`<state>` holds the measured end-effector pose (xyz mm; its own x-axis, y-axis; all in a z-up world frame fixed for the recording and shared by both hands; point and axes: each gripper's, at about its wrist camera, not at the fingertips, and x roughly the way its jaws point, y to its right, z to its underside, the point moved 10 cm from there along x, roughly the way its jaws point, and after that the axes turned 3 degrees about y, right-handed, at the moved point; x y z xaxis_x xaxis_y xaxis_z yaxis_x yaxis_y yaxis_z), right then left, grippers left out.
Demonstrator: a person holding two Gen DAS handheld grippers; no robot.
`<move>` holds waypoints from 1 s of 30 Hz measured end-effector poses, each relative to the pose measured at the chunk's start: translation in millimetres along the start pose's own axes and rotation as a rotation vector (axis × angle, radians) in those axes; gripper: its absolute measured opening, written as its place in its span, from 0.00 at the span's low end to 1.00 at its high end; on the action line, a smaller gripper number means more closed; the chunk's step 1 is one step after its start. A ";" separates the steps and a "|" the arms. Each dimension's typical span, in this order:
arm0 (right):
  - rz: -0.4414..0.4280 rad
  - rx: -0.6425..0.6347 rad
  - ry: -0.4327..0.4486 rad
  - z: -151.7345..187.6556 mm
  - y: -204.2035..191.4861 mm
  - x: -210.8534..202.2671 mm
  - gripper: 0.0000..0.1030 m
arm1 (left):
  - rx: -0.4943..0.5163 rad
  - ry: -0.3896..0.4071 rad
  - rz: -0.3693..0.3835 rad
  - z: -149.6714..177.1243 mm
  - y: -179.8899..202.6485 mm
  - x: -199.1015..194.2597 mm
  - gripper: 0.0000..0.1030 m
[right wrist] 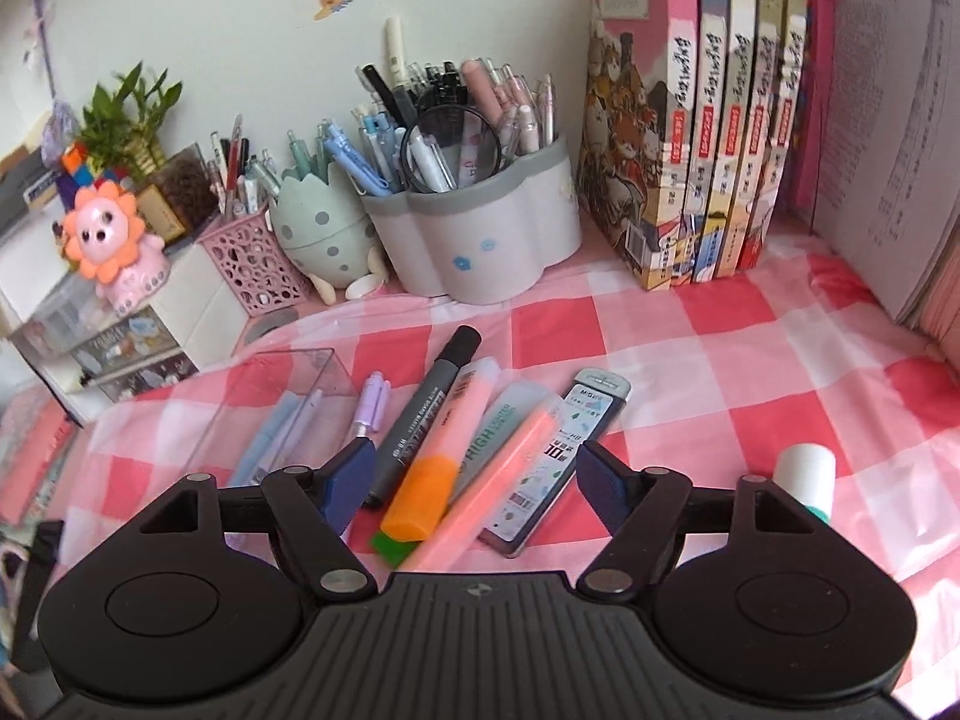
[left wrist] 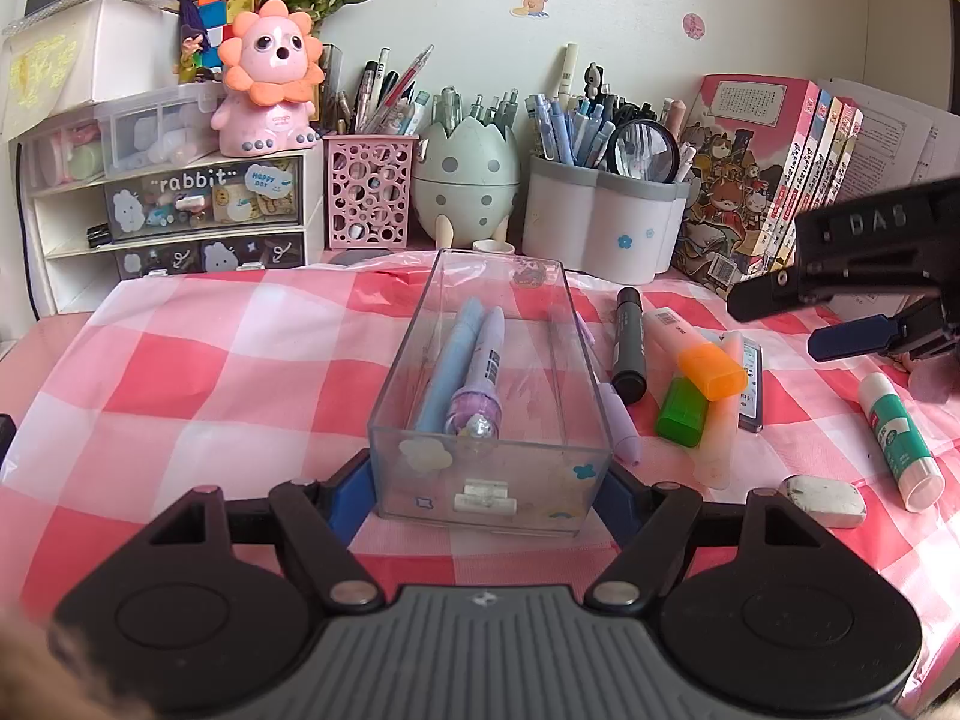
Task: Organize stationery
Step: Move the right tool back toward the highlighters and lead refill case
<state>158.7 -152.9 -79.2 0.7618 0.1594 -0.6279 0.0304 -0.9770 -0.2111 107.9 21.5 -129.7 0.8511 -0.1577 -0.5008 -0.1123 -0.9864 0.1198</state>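
right hand-held gripper spread wide above highlighters on checked cloth.
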 end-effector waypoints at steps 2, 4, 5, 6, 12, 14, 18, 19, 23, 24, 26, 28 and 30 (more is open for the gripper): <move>0.012 -0.025 0.006 3.2 -0.1 2.2 0.72 | 0.000 0.000 0.000 0.0 0.0 0.0 0.48; 0.023 -0.011 0.003 5.3 3.7 6.8 0.70 | 0.000 0.000 0.000 0.0 0.1 0.0 0.48; 0.033 -0.002 0.004 5.4 6.6 8.5 0.69 | 0.000 0.000 0.000 0.0 0.0 0.0 0.48; 0.047 0.006 0.005 6.1 10.2 10.1 0.66 | 0.000 0.000 0.000 0.0 0.1 0.0 0.48; 0.097 -0.012 -0.023 14.7 18.6 19.6 0.54 | 0.000 0.000 0.000 0.0 0.2 0.0 0.48; 0.086 -0.020 -0.022 15.2 14.8 20.5 0.53 | 0.000 0.000 0.000 0.0 0.2 0.0 0.48; 0.065 -0.040 -0.040 17.4 3.9 25.8 0.52 | 0.000 0.000 0.000 0.0 0.1 0.0 0.48; 0.058 -0.046 -0.047 19.3 0.8 27.7 0.51 | 0.000 0.000 0.000 0.0 0.1 0.0 0.48; 0.051 -0.086 -0.044 21.4 -8.1 28.3 0.44 | 0.000 0.000 0.000 0.0 0.3 0.0 0.48; 0.038 -0.089 -0.050 21.3 -9.2 27.6 0.36 | 0.000 0.000 0.000 0.0 0.1 0.0 0.48; 0.029 -0.101 -0.061 21.9 -9.3 25.3 0.28 | 0.000 0.000 0.000 0.0 0.2 0.0 0.48; 0.018 -0.118 -0.083 23.5 -8.0 22.5 0.25 | 0.000 0.000 0.000 0.0 0.2 0.0 0.48; 0.010 -0.149 -0.106 25.4 -6.3 18.5 0.23 | 0.000 0.000 0.000 0.0 0.1 0.0 0.48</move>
<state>156.1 -140.2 -108.5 0.6905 0.1558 -0.7064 0.1248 -0.9875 -0.0959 107.9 21.4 -129.7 0.8511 -0.1574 -0.5009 -0.1121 -0.9865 0.1195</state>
